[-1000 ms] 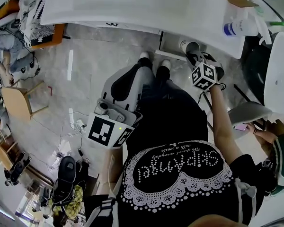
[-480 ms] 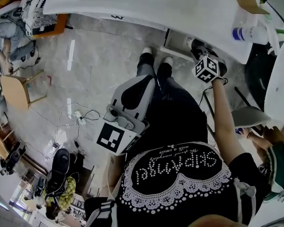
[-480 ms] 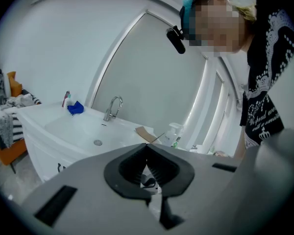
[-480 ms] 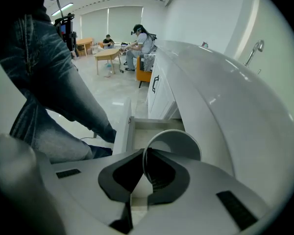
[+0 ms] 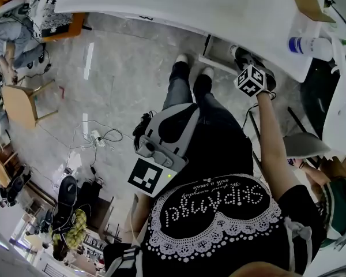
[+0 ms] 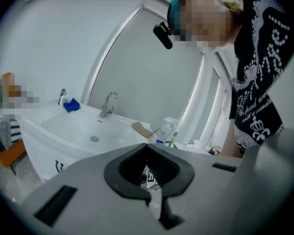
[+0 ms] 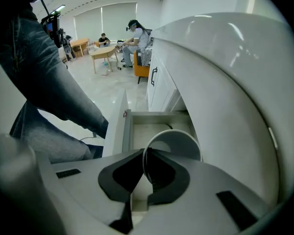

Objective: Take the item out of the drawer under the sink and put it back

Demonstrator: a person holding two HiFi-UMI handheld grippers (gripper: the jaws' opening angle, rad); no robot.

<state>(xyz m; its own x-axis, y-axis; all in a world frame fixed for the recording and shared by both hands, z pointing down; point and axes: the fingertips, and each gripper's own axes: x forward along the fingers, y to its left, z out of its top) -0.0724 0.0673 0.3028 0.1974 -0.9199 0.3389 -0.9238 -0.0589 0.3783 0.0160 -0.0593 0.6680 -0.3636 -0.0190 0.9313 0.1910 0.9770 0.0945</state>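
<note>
Under the sink, over the open drawer (image 7: 154, 127), my right gripper (image 7: 146, 152) has its jaws pinched nearly together on the thin rim of the white cup (image 7: 175, 140), which hangs mouth-outward from the pads and is not yet resting on anything that I can see. Compared with a second ago, the head view shows this hand further out from my body and tucked closer beneath the edge of the counter (image 5: 190, 7), with the gripper tipped steeply down at the drawer. The grip itself has not altered; the jaws hold as tight as they did. My left gripper (image 6: 147, 147) has slid a little across in front of my legs and points toward the sink (image 6: 83, 126) and its tap (image 6: 108, 104); its jaws are together with nothing between them, so it plays no part just now. I judge that the taking-out is done and the putting-back is under way: the cup is above the drawer's bare floor, and what remains is to lower it in, let the rim go, and push the drawer closed.
</note>
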